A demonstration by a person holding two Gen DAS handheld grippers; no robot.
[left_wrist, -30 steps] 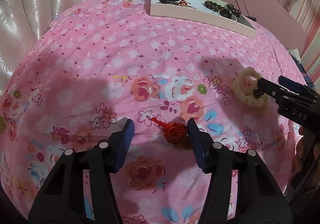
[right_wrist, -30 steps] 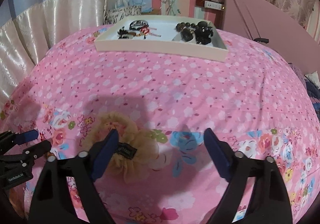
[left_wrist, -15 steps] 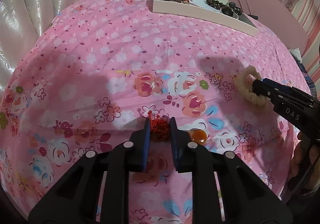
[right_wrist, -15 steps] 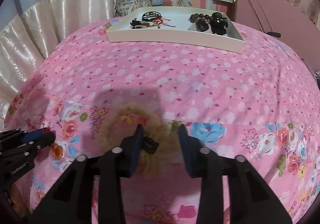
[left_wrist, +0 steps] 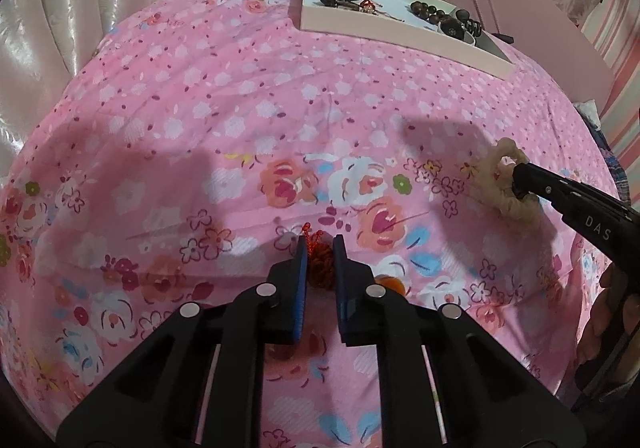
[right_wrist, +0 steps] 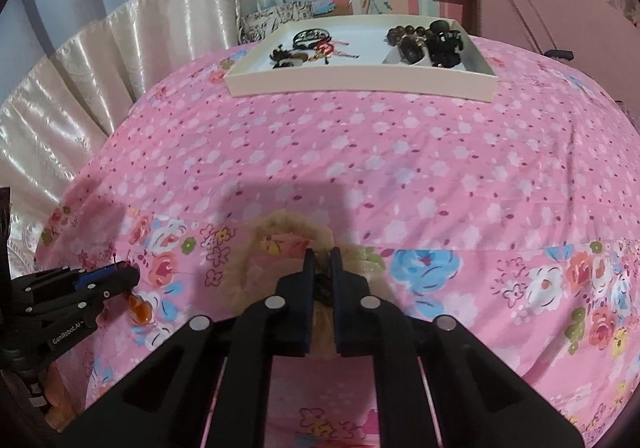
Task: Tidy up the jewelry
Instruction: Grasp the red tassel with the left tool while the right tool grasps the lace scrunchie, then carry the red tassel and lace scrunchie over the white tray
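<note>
While both tongs pinched items on the bed, the tray (right_wrist: 360,81) lay well ahead.
Left tongs (left_wrist: 320,248) clamped the red knot charm (left_wrist: 320,268); right tongs (right_wrist: 322,260) clamped the cream scrunchie (right_wrist: 240,280).

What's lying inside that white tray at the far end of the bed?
Inside the white tray: a dark bangle, a red knotted charm, dark beads and black hair clips. Anything beneath those piles is covered.
</note>
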